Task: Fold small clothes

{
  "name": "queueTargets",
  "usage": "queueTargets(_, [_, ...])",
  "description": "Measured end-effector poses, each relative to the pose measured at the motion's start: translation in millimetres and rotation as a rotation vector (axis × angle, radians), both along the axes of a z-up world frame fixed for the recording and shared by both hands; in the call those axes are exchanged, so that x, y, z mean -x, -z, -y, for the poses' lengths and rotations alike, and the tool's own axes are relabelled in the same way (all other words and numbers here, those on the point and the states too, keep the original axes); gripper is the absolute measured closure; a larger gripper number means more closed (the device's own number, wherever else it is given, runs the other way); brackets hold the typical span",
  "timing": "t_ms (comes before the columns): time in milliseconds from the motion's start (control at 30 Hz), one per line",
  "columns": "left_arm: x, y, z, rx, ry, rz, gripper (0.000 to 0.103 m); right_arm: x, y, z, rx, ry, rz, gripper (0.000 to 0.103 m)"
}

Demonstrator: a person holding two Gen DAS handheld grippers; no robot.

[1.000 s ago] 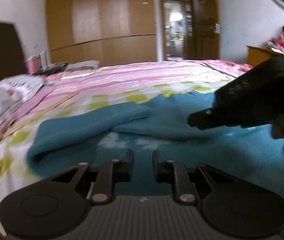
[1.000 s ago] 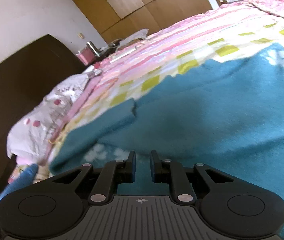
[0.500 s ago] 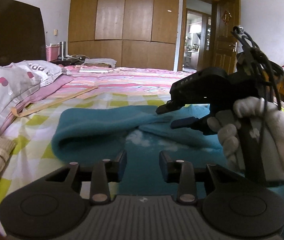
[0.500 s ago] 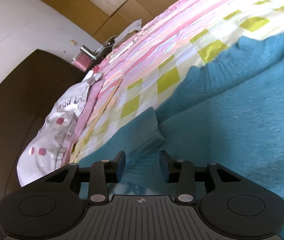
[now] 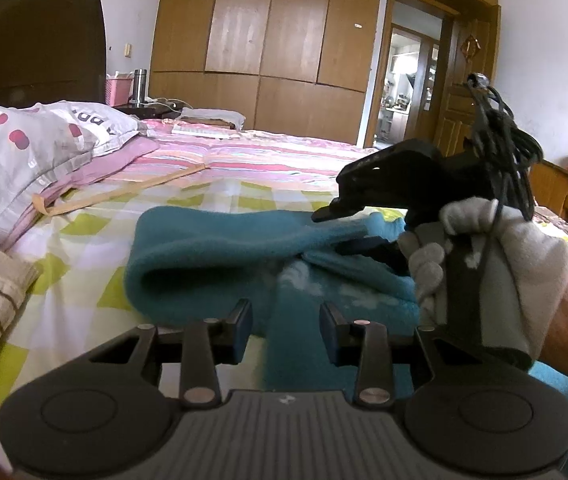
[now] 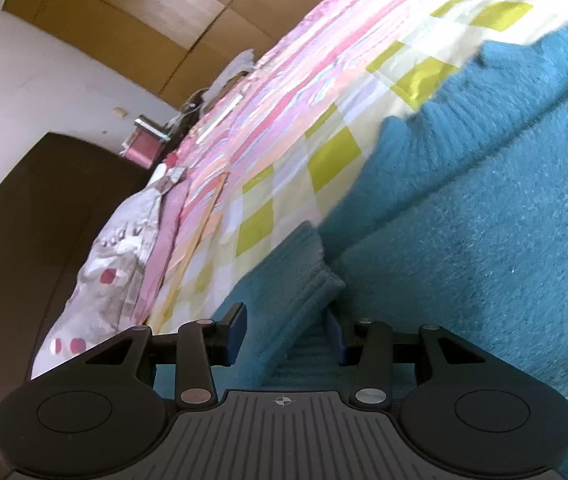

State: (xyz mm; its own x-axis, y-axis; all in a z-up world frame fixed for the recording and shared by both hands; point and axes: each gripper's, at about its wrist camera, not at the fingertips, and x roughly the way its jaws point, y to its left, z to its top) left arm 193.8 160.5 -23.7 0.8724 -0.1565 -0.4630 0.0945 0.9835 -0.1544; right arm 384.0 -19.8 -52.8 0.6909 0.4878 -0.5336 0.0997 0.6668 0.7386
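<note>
Left wrist view: set low over the bed (image 5: 212, 184), looking level along it toward the wardrobe (image 5: 276, 40) and doorway (image 5: 411, 84), close behind the teal sweater (image 5: 204, 248); the right gripper (image 5: 343, 228), held in a gloved hand (image 5: 495, 264), is seen side-on at right. Right wrist view: rolled, so the bed (image 6: 323, 132) slopes steeply; very near the sweater (image 6: 483, 220), facing the headboard (image 6: 44, 220). Both views share the sweater's folded sleeve, the checked sheet, the pillow (image 5: 24, 148) (image 6: 120, 264) and the wardrobe.
</note>
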Motion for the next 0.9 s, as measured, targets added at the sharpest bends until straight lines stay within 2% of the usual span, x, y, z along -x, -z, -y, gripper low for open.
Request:
queueTargets(33, [0, 0, 0, 0.0, 0.002, 0.0, 0.061, -1, 0, -1, 0.011, 0.006, -0.006, 0.074])
queueTargets(233, [-1, 0, -3, 0.004, -0.002, 0.002, 0.061, -5, -8, -4, 0.044, -0.009, -0.012, 0.092])
queueTargets(400, [2, -2, -6, 0.007, -0.011, 0.023, 0.059, 2, -37, -1, 0.086, -0.045, 0.086, 0.093])
queueTargets(467, [3, -3, -6, 0.004, -0.012, 0.03, 0.055, 3, -48, 6, 0.093, -0.043, 0.112, 0.094])
queueTargets(900, [8, -5, 2, -0.018, 0.018, 0.052, 0.049, 21, -99, 93, 0.156, 0.099, 0.2, 0.094])
